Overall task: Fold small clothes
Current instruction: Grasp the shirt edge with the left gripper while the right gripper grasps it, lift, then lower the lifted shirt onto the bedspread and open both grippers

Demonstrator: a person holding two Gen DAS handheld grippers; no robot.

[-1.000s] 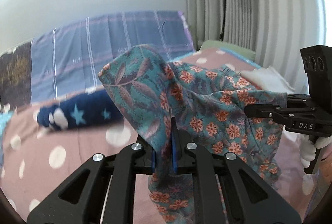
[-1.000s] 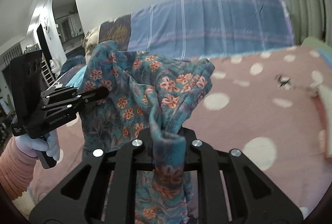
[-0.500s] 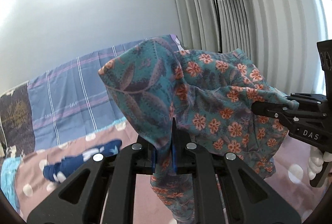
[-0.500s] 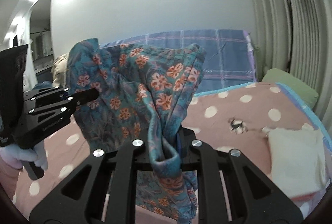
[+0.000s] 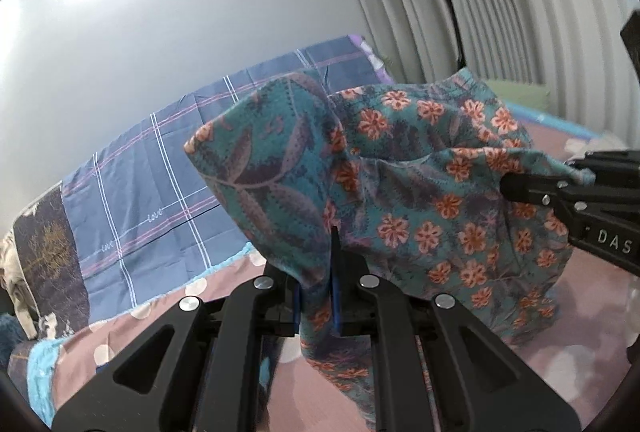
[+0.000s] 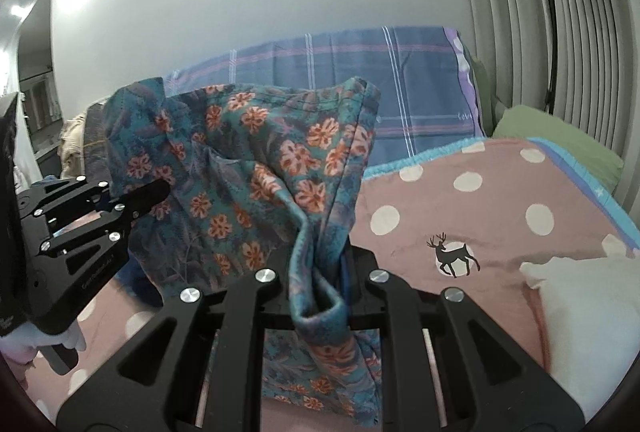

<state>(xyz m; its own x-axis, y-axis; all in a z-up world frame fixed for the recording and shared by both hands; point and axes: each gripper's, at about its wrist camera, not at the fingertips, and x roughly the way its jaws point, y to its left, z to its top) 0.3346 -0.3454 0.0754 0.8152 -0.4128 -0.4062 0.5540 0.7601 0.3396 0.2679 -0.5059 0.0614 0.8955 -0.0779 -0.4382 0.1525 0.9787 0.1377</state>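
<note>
Pink, white-dotted bedding covers the bed [image 6: 500, 208], with a blue plaid sheet [image 5: 160, 184] draped at its head and a cream folded cloth [image 6: 592, 312] on its right side. Above the bed we hold the teal floral garment [image 5: 420, 200] in the air, stretched between us. Our left claw [image 5: 316, 296] and right claw [image 6: 320, 284] are each pinched onto a bunched edge of it.

Matt floral cloth garment [image 5: 420, 192]; matt black plastic hand-held gripper [image 5: 316, 296].
</note>
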